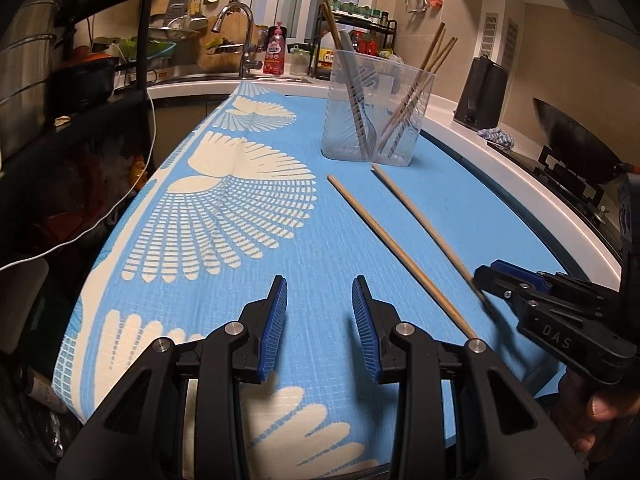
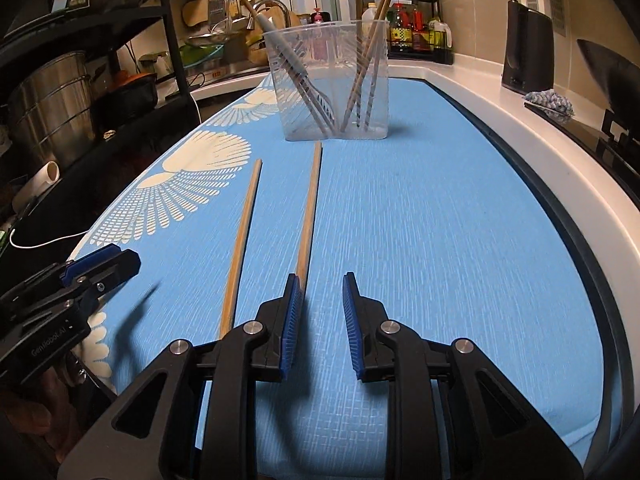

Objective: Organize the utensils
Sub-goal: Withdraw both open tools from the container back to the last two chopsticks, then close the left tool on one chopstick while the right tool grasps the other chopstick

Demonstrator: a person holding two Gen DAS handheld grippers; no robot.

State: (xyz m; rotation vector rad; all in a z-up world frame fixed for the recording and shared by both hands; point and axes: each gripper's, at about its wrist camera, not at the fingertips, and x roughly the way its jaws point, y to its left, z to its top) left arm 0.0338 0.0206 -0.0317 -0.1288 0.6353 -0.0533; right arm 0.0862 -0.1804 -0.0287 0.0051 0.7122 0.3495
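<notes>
Two wooden chopsticks lie side by side on the blue cloth: one (image 1: 396, 252) (image 2: 242, 248) to the left, the other (image 1: 424, 216) (image 2: 310, 216) to the right. A clear plastic holder (image 1: 372, 112) (image 2: 332, 84) stands beyond them with a fork and several chopsticks inside. My left gripper (image 1: 320, 328) is open and empty, just left of the near chopstick ends. My right gripper (image 2: 320, 320) is open, low over the cloth, with its left finger beside the near end of the right chopstick. It also shows in the left wrist view (image 1: 496, 276).
A blue cloth with cream fan patterns (image 1: 224, 208) (image 2: 440, 220) covers the counter. A sink and tap (image 1: 244, 40) are at the back left, a black kettle (image 1: 484, 92) and a wok on the stove (image 1: 576, 140) at the right. A black shelf with pots (image 2: 52, 92) stands at the left.
</notes>
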